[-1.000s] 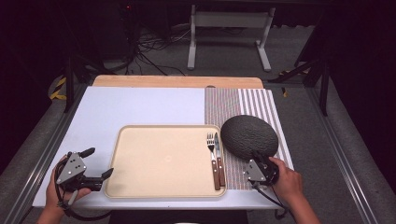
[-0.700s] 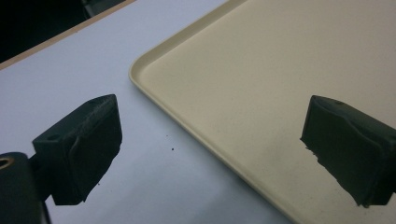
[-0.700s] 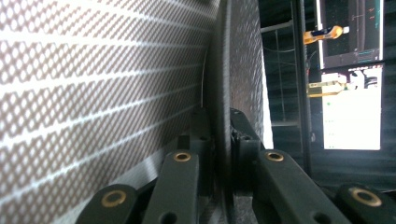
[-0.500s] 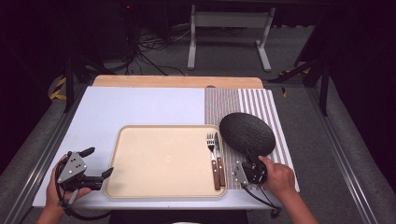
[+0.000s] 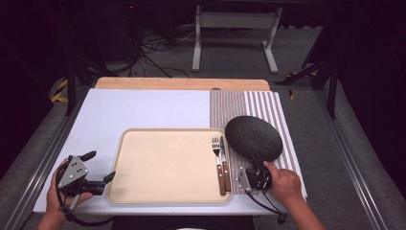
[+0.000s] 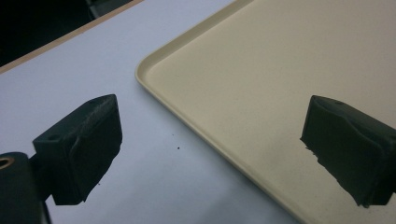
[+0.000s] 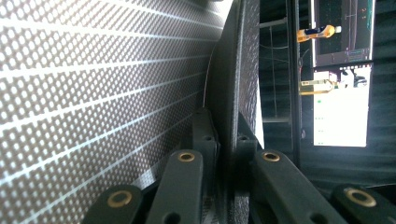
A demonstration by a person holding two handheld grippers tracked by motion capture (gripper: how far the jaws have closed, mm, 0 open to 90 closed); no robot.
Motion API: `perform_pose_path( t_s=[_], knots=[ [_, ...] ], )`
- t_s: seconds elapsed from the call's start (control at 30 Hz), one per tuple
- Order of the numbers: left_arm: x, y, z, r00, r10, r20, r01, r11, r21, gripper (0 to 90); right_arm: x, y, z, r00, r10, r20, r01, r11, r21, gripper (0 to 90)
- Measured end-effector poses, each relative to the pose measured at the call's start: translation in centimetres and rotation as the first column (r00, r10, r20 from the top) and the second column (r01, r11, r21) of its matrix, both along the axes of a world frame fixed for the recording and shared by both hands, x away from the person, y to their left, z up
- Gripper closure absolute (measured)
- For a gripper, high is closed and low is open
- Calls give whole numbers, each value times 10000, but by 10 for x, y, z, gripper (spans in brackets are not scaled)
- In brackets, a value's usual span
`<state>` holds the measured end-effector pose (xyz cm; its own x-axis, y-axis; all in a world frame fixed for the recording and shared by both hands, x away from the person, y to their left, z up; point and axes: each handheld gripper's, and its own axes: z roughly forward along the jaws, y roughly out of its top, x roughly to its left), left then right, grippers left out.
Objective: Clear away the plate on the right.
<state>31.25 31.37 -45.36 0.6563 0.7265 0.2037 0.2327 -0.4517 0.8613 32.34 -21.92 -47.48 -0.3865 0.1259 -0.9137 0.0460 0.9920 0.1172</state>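
Note:
A dark round plate [image 5: 253, 138] lies on the striped placemat [image 5: 268, 105], right of the beige tray [image 5: 163, 163]. My right gripper [image 5: 255, 163] is at the plate's near rim. In the right gripper view its jaws [image 7: 229, 135] have just been closing and now pinch the plate's rim [image 7: 243, 46] over the placemat [image 7: 93, 93]. A fork [image 5: 216, 148] and a knife [image 5: 223, 155] lie side by side at the tray's right edge. My left gripper [image 5: 99, 166] rests open beside the tray's near left corner, its jaws [image 6: 212, 121] straddling the tray's rim [image 6: 187, 121] with nothing between them.
The white table top [image 5: 143, 108] reaches back to a wooden strip [image 5: 182, 84]. Metal rails run along both sides of the table. Beyond the far edge stand a metal frame [image 5: 234, 28] and loose cables on the floor.
The right hand has slid a little left along the plate's near edge and its jaws have closed on the rim. The left gripper has stayed where it was.

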Motion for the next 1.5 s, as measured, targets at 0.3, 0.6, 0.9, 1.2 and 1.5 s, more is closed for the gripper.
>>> perform_pose_path(
  t_s=[0.3,0.6,0.9,1.2,1.5],
  knots=[
    [0,1,0,10000,28,39,-28,10000,34,57,-1,-2,1,9994,-89,337,85,9999,140,855],
    [0,1,1,10000,4,29,-4,10000,80,57,-5,1,15,9961,-27,883,-2,9995,324,855],
    [0,1,1,10000,63,41,-64,10000,69,57,-12,14,32,9890,559,1372,-626,9970,447,855],
    [-1,1,1,10000,51,40,-51,10000,10,56,-23,37,42,9785,1302,1600,-1393,9891,468,855],
    [-2,2,2,9999,-53,110,54,10000,-82,50,-31,62,40,9671,2068,1482,-2126,9768,243,855]
  ],
)
